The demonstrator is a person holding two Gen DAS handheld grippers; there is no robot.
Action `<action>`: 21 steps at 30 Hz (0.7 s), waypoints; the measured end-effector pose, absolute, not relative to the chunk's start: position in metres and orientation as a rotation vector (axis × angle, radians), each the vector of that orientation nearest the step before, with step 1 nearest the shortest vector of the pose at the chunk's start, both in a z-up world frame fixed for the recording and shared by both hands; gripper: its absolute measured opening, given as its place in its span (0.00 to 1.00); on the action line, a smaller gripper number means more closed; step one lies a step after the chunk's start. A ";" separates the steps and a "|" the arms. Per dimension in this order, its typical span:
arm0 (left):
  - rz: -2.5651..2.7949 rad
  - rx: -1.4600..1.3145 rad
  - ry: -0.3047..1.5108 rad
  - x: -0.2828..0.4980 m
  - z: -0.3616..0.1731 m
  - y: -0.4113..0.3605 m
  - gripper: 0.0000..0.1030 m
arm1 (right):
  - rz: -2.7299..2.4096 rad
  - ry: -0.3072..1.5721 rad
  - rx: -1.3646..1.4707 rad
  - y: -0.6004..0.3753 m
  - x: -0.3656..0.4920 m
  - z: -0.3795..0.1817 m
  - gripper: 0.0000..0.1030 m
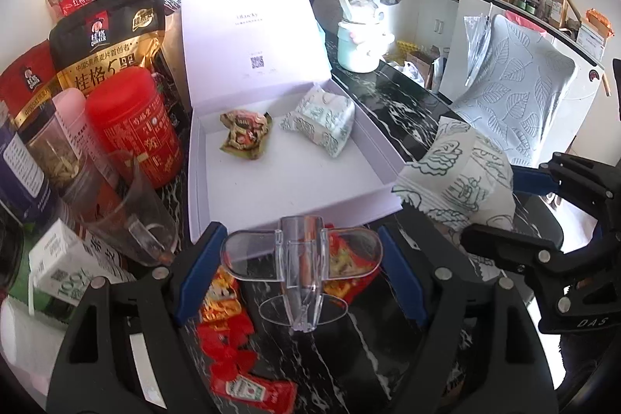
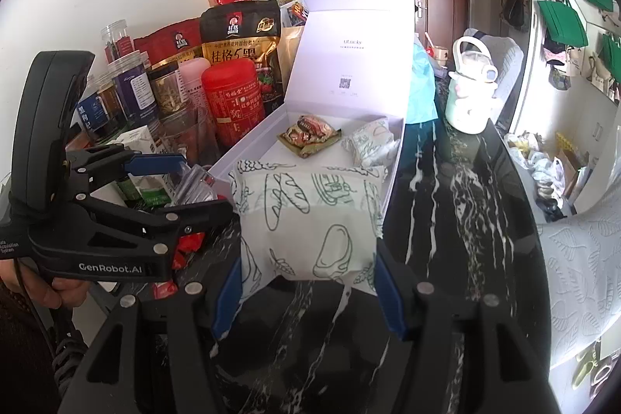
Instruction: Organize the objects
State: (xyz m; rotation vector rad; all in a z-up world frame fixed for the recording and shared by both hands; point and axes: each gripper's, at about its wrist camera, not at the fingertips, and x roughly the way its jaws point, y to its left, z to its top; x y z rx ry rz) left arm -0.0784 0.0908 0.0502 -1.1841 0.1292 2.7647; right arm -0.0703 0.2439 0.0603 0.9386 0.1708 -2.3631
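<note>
Right tongs (image 2: 308, 291) around bread packet (image 2: 310, 224).

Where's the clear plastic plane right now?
In the left wrist view, the clear plastic plane is clamped in the left gripper, above the black marble table, just short of the open white box.

Left gripper (image 1: 300, 274): black plastic frame, blue pads on both fingers, round silver screws at the joints. White lettering "GenRobot.AI" on its side, seen from the right wrist. Black cable trails below the hand (image 2: 58, 291). Right gripper (image 2: 308, 293): same black frame, blue pads, silver screws; "DAS" marking.
</note>
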 end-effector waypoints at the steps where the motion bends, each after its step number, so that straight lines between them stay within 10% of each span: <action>1: 2.770 -1.181 0.129 -0.082 0.052 0.090 0.77 | -2.362 0.173 0.936 0.243 -0.074 0.062 0.60; 21: 2.807 -1.204 0.133 -0.157 0.055 0.068 0.77 | -2.327 0.203 0.911 0.217 -0.141 0.071 0.60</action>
